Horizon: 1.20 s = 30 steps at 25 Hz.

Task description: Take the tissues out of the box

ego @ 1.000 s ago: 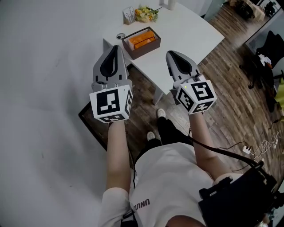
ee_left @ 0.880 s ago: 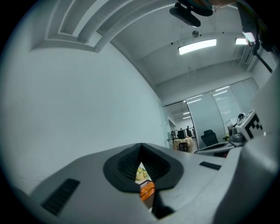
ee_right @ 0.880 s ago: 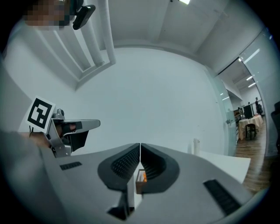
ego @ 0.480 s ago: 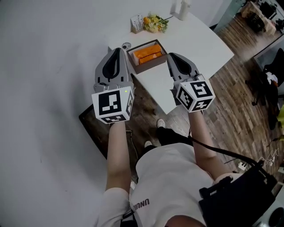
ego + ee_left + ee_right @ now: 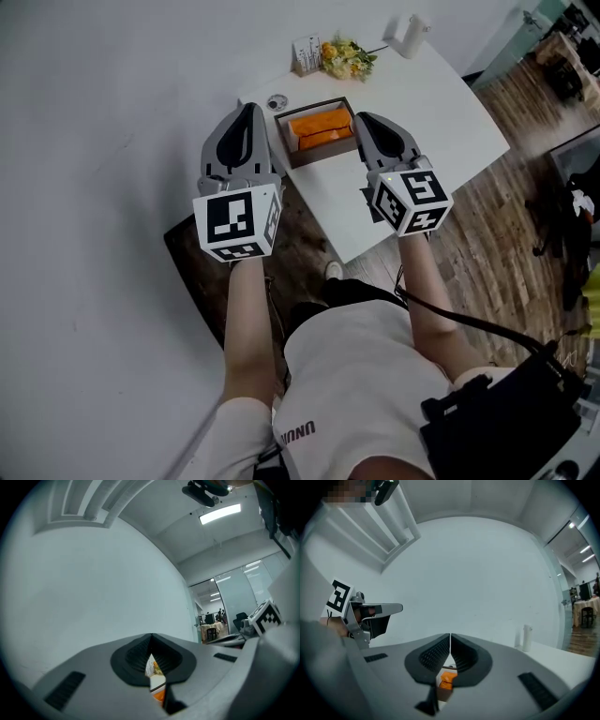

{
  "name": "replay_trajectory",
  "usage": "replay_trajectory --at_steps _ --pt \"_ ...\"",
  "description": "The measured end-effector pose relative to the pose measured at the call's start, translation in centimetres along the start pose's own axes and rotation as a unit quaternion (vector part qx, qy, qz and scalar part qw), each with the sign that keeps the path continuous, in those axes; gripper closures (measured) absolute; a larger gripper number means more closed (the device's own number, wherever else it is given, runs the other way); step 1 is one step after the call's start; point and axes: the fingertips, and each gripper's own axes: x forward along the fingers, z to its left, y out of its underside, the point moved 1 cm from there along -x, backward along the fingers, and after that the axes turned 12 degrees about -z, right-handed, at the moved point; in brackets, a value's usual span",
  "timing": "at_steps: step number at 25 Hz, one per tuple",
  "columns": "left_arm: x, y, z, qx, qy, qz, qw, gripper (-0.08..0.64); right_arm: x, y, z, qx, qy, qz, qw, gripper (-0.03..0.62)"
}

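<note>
A brown open box (image 5: 292,155) stands on the near-left corner of the white table (image 5: 422,112), with orange tissue packs (image 5: 322,125) lying inside it. Both grippers are held up in front of the person, short of the table. My left gripper (image 5: 248,109) is shut and empty, its tip just left of the box. The right gripper (image 5: 362,118) is also shut and empty, its tip by the box's right end. Through the slit under its closed jaws, the right gripper view shows an orange pack (image 5: 447,678). The left gripper view shows a sliver of orange (image 5: 159,694) the same way.
At the table's far edge are yellow flowers (image 5: 347,58), a white card (image 5: 306,52) and a white bottle (image 5: 405,33). A small round object (image 5: 276,102) lies left of the box. A dark mat (image 5: 202,272) lies on the wooden floor below, beside the white wall.
The table and box have shifted down and to the right in the head view, closer to the grippers; the box now sits between the two tips. Both grippers stay shut.
</note>
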Motion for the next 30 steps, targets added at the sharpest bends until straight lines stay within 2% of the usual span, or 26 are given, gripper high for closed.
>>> replay_trajectory --at_steps 7,16,30 --pt "0.3 1.1 -0.2 0.003 -0.028 0.005 0.9996 0.546 1.5 0.6 -0.6 -0.010 -0.044 0.007 0.999 0.571" --pt "0.5 2.2 0.1 0.004 -0.038 0.017 0.9991 0.546 3.3 1.5 -0.2 -0.026 -0.084 0.021 0.996 0.571" --pt "3.8 5.4 2.5 -0.015 -0.041 0.020 0.9988 0.546 7.6 4.3 -1.3 -0.053 -0.100 0.053 0.992 0.571"
